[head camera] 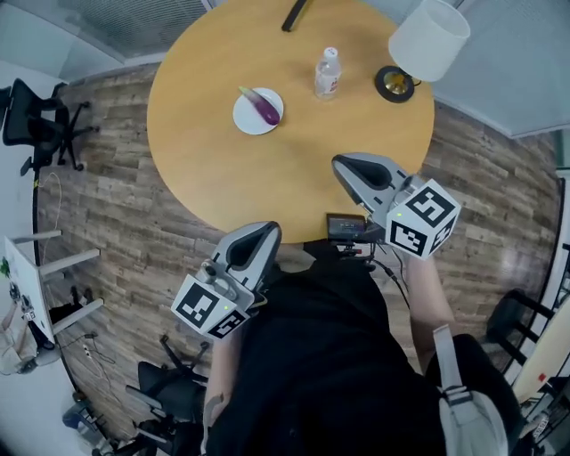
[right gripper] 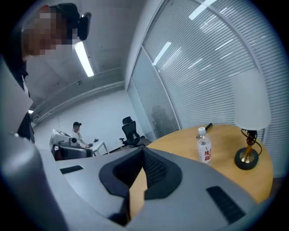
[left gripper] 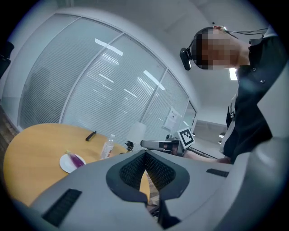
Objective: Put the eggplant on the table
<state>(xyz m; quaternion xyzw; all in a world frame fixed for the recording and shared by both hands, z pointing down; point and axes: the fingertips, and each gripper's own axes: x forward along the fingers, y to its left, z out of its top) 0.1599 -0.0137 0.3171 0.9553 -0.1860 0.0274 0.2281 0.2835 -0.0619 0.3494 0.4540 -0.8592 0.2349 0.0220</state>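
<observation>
A purple eggplant (head camera: 266,109) lies on a white plate (head camera: 248,118) on the far half of the round wooden table (head camera: 223,169). The left gripper view shows the eggplant (left gripper: 74,159) on its plate (left gripper: 66,165) well ahead and to the left. My left gripper (head camera: 267,230) hangs off the table's near edge, its jaws shut and empty (left gripper: 145,155). My right gripper (head camera: 341,163) hovers over the near right part of the table, also shut with nothing held (right gripper: 143,151). Both are far short of the plate. The right gripper view does not show the eggplant.
A water bottle (head camera: 328,73) stands right of the plate. A lamp with a white shade (head camera: 429,37) and a dark base (head camera: 394,84) stands at the far right. A black stick-like object (head camera: 294,14) lies at the far edge. Office chairs (head camera: 36,125) stand on the floor at left.
</observation>
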